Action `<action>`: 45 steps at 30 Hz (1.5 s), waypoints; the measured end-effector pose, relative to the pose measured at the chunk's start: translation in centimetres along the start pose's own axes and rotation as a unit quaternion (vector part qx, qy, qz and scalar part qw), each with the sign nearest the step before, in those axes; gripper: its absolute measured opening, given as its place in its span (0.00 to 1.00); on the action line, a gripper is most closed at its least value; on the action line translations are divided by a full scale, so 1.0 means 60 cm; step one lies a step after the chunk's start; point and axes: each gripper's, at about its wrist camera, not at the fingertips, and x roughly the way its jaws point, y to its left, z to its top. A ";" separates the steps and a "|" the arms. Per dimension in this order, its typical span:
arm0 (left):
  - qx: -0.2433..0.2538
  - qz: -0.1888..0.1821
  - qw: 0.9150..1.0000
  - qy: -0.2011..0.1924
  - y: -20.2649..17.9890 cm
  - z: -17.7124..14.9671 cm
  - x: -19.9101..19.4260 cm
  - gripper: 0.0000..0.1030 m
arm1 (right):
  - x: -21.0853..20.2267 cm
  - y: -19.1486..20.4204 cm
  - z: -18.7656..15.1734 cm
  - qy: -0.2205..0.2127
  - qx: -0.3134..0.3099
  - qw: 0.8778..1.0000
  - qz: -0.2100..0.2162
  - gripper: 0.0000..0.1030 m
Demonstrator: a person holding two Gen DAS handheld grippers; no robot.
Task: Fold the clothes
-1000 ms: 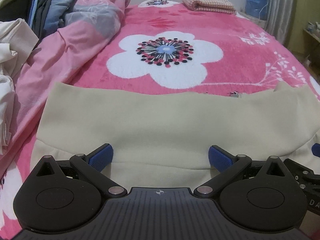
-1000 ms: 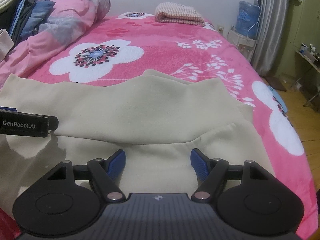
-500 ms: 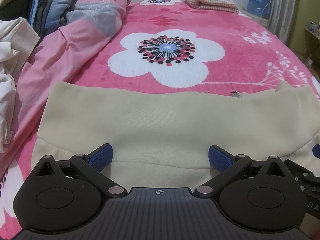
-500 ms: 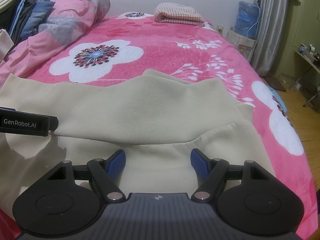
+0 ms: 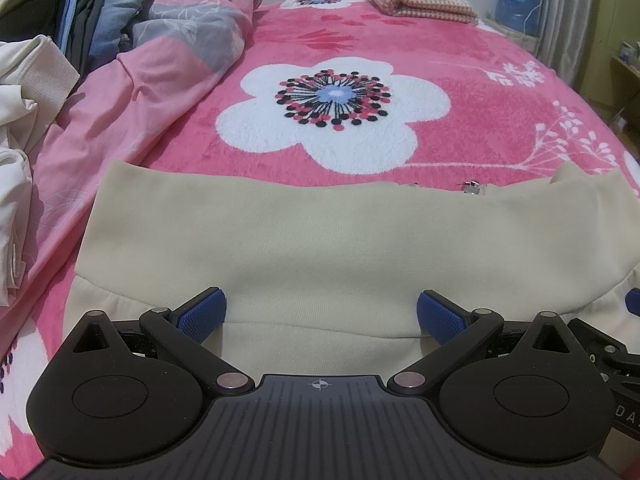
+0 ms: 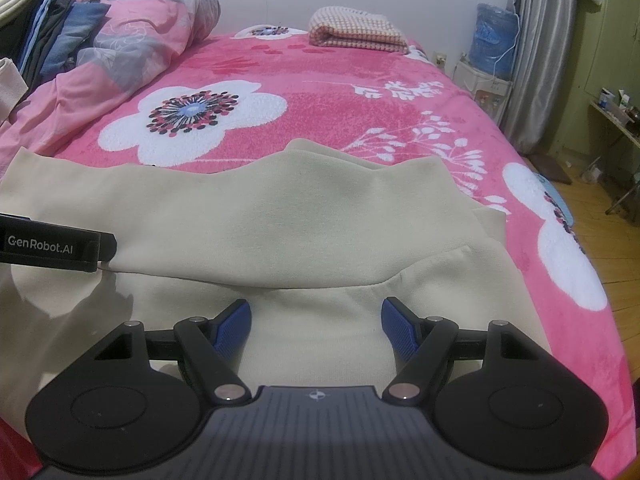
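A cream garment (image 5: 304, 240) lies flat on the pink flowered bed (image 5: 460, 92), its near part folded over into a wide band. A small metal zip pull (image 5: 472, 189) shows at its far edge. My left gripper (image 5: 320, 314) hovers over the garment's near left part, jaws wide open, nothing between them. In the right wrist view the same garment (image 6: 288, 216) fills the foreground, and my right gripper (image 6: 316, 322) stands open over its near right part. The side of the left gripper (image 6: 52, 247) shows at the left edge there.
A rumpled pink and grey quilt (image 5: 160, 40) and stacked dark clothes (image 5: 92, 12) lie along the left. White cloth (image 5: 20, 128) is heaped at the near left. A folded checked blanket (image 6: 356, 34) sits at the bed's head. The bed edge and wooden floor (image 6: 608, 240) are at right.
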 end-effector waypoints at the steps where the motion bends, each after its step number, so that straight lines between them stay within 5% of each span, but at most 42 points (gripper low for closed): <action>1: 0.001 -0.001 1.000 -0.001 0.001 0.000 0.000 1.00 | 0.000 0.001 0.000 -0.001 0.000 1.000 0.000 0.73; 13: 0.010 -0.013 1.000 0.004 0.005 0.004 0.004 1.00 | 0.000 0.003 -0.003 -0.007 -0.004 1.000 0.000 0.78; 26: 0.004 -0.004 0.996 0.087 0.001 0.041 0.020 1.00 | -0.004 0.010 -0.006 -0.003 -0.010 1.000 0.002 0.84; 33: -0.018 0.006 0.995 0.094 0.003 0.037 0.013 1.00 | -0.003 0.015 -0.002 0.009 -0.004 1.000 0.014 0.99; 45: -0.018 0.003 0.998 0.068 0.006 0.020 0.006 1.00 | -0.001 0.034 0.006 0.036 -0.007 0.999 -0.013 1.00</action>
